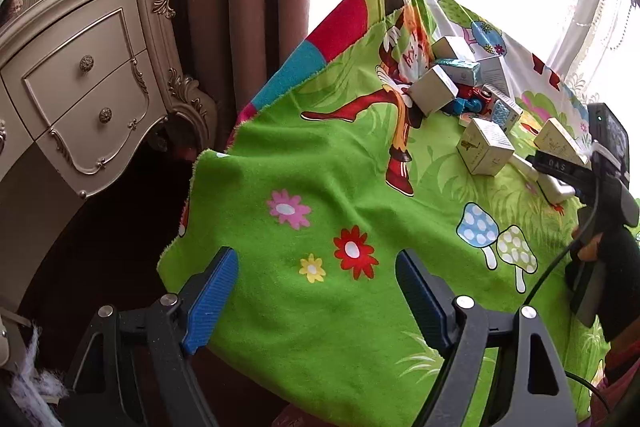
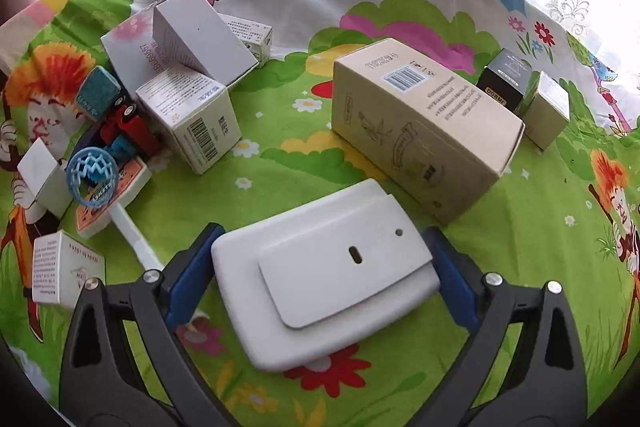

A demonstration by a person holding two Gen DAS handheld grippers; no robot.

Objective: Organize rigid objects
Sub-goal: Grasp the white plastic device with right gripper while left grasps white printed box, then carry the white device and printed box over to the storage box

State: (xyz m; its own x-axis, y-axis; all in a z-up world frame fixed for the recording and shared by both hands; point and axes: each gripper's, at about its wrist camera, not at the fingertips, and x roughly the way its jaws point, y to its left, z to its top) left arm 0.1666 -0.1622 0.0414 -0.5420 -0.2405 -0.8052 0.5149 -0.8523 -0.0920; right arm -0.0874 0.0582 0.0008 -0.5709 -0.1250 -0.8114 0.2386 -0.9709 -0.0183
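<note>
Fuzzy green cloth [image 2: 288,163] bears a smooth, rounded white plastic case [image 2: 324,279].

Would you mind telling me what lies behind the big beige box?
Behind the beige box stand a black box and a small pale box, both partly visible. Their lower parts are hidden.

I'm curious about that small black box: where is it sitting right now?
In the right wrist view the black box stands at the far right of the cloth, between the big beige carton and a smaller pale box.
</note>
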